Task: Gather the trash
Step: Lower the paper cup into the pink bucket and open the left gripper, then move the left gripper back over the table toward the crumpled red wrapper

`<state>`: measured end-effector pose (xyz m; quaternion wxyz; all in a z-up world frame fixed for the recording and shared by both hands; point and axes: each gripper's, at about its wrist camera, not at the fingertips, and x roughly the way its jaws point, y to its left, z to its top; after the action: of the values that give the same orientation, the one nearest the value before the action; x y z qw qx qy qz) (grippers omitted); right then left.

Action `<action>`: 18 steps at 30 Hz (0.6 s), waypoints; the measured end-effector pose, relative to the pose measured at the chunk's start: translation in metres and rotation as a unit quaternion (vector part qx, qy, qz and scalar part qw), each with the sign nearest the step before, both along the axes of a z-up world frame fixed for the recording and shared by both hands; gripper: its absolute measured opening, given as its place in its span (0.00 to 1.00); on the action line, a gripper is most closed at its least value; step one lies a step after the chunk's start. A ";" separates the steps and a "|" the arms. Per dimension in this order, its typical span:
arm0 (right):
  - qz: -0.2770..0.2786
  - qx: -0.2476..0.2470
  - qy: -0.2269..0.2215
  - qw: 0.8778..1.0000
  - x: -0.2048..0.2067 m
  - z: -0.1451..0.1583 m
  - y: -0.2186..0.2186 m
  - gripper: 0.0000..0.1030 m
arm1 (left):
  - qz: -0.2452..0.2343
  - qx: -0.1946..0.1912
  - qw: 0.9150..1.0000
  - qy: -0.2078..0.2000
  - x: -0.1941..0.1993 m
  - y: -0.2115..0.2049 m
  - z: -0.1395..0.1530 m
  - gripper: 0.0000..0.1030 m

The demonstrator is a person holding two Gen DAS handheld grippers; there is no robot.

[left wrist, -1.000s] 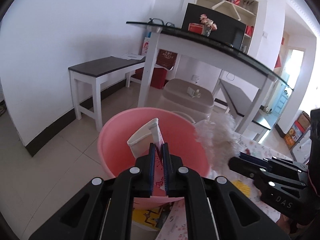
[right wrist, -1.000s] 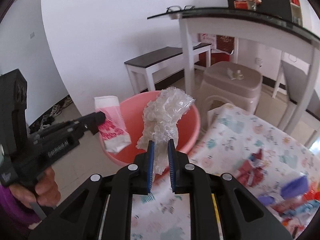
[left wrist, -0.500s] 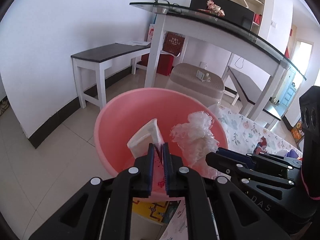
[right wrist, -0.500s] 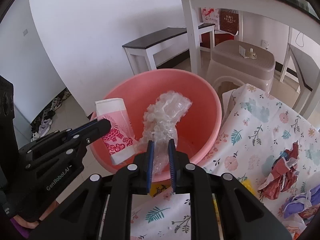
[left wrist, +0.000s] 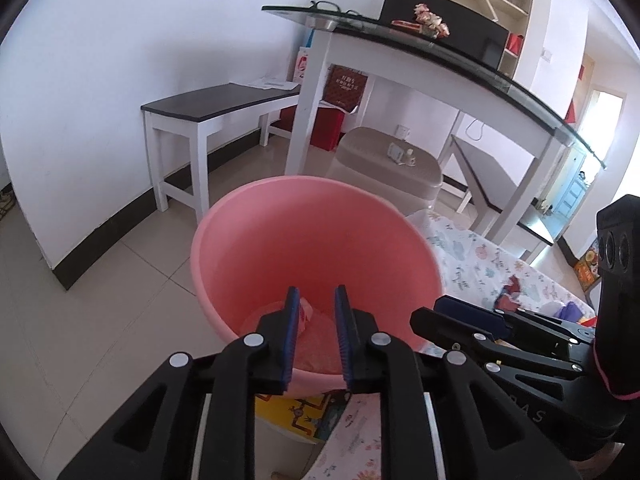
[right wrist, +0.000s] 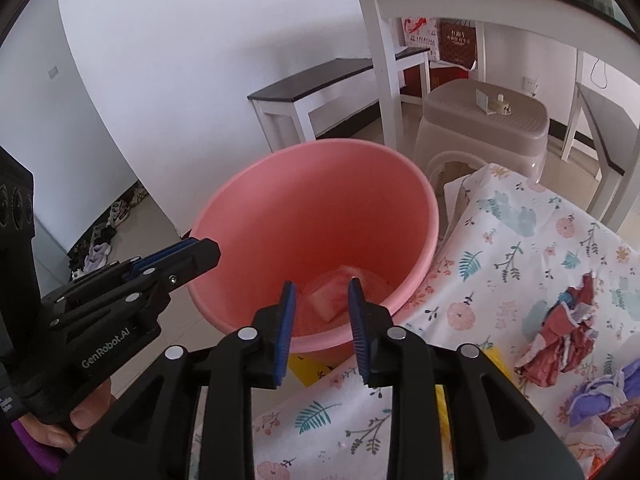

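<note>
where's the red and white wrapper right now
It lies at the bottom of the pink bucket: in the right wrist view the wrapper shows just beyond the open right gripper, apart from it.

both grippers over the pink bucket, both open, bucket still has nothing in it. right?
Not quite. Both grippers, left and right, are open over the pink bucket, but it isn't empty: the right wrist view shows a packet lying at the bottom.

The left gripper's fingers (left wrist: 295, 320) hide part of the wrapper (left wrist: 307, 314) lying in the pink bucket (left wrist: 256, 216); its print is unreadable.
</note>
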<state>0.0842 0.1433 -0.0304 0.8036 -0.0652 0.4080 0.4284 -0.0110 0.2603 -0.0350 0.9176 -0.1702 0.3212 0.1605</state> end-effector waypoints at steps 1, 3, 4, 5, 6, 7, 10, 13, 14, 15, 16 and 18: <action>-0.002 0.002 -0.006 1.000 -0.003 0.003 -0.004 0.26 | -0.003 0.001 1.000 -0.002 -0.001 -0.002 0.002 0.19; -0.007 0.005 -0.015 1.000 -0.006 0.007 -0.012 0.26 | -0.012 0.002 1.000 -0.007 -0.004 -0.009 0.006 0.19; -0.011 0.008 -0.021 1.000 -0.009 0.010 -0.016 0.26 | -0.017 0.003 1.000 -0.009 -0.004 -0.011 0.008 0.20; -0.014 0.009 -0.024 1.000 -0.010 0.012 -0.020 0.26 | -0.022 0.004 1.000 -0.011 -0.005 -0.015 0.010 0.21; -0.018 0.010 -0.028 0.999 -0.012 0.014 -0.024 0.26 | -0.028 0.005 1.000 -0.014 -0.006 -0.019 0.013 0.21; -0.023 0.011 -0.032 0.999 -0.014 0.017 -0.030 0.26 | -0.032 0.006 0.999 -0.015 -0.006 -0.022 0.015 0.21; -0.037 0.013 -0.036 0.999 -0.019 0.021 -0.047 0.26 | -0.049 0.008 0.999 -0.020 -0.007 -0.034 0.021 0.22; -0.051 0.011 -0.040 0.998 -0.023 0.024 -0.064 0.26 | -0.066 0.009 0.998 -0.022 -0.007 -0.048 0.025 0.22; -0.057 0.009 -0.043 0.997 -0.025 0.025 -0.072 0.26 | -0.071 0.008 0.997 -0.022 -0.007 -0.053 0.026 0.22; -0.064 0.008 -0.044 0.997 -0.027 0.025 -0.080 0.26 | -0.076 0.008 0.997 -0.022 -0.006 -0.057 0.026 0.22; -0.069 0.007 -0.046 0.997 -0.028 0.026 -0.085 0.26 | -0.082 0.007 0.996 -0.022 -0.005 -0.062 0.027 0.22; -0.083 0.006 -0.047 0.995 -0.031 0.027 -0.101 0.26 | -0.093 0.007 0.995 -0.021 -0.005 -0.071 0.028 0.22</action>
<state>0.0528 0.0421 -0.0030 0.8552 -0.0464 0.3708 0.3592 -0.0156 0.1892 -0.0074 0.9364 -0.1364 0.3151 0.0727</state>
